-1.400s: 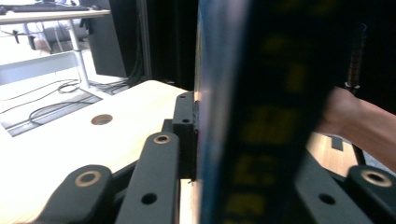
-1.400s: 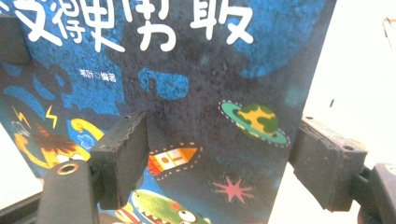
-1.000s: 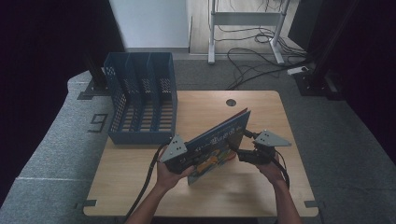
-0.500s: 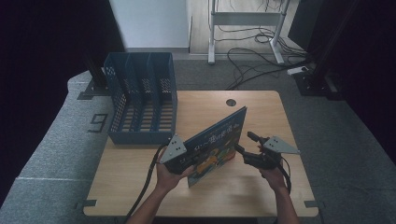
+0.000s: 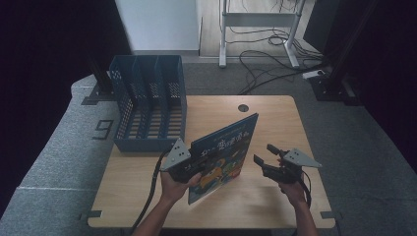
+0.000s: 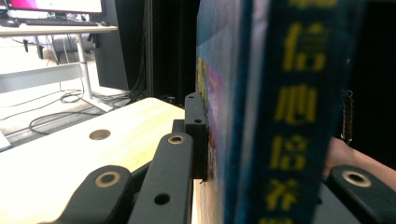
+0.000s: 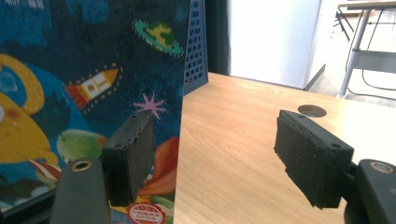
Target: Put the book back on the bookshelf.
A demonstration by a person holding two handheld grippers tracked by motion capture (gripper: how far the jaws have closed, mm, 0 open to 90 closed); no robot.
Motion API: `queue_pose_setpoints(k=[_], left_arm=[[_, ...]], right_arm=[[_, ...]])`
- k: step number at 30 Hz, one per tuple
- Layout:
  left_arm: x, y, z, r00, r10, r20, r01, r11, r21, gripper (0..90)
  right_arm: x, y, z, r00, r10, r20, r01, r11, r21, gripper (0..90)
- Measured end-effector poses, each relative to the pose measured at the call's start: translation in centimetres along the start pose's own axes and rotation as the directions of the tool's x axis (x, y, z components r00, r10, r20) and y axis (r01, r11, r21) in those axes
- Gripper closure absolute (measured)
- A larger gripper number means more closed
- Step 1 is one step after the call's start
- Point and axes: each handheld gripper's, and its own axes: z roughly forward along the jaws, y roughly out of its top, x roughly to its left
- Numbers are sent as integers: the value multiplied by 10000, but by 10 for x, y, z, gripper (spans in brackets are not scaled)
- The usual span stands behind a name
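Note:
A dark blue picture book with cartoon planets and a rocket stands on its lower edge on the wooden table, tilted. My left gripper is shut on the book near its spine. In the left gripper view the spine runs upright between the jaws, and one pad presses on the cover. My right gripper hovers open just right of the book, apart from it. In the right gripper view the cover stands ahead of my right gripper, with nothing between the pads.
A blue slotted file rack stands at the table's far left, its corner seen past the book. A round cable hole sits at the far middle. Desk legs and cables lie on the floor beyond.
My right gripper has drawn away from the book's right edge, rightward and toward the person. The book and my left gripper have hardly moved.

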Motion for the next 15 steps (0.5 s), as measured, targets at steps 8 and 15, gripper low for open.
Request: queue_pose_setpoints(k=[8, 15], left_arm=[[3, 8, -11, 9999, -27, -107, 25, 9999, -161, 827], [8, 19, -23, 9993, -227, -292, 218, 9993, -308, 826]], right_arm=[[0, 0, -1, 10000, -53, -41, 53, 10000, 34, 282], [-3, -3, -3, 10000, 53, 24, -53, 10000, 77, 283]])
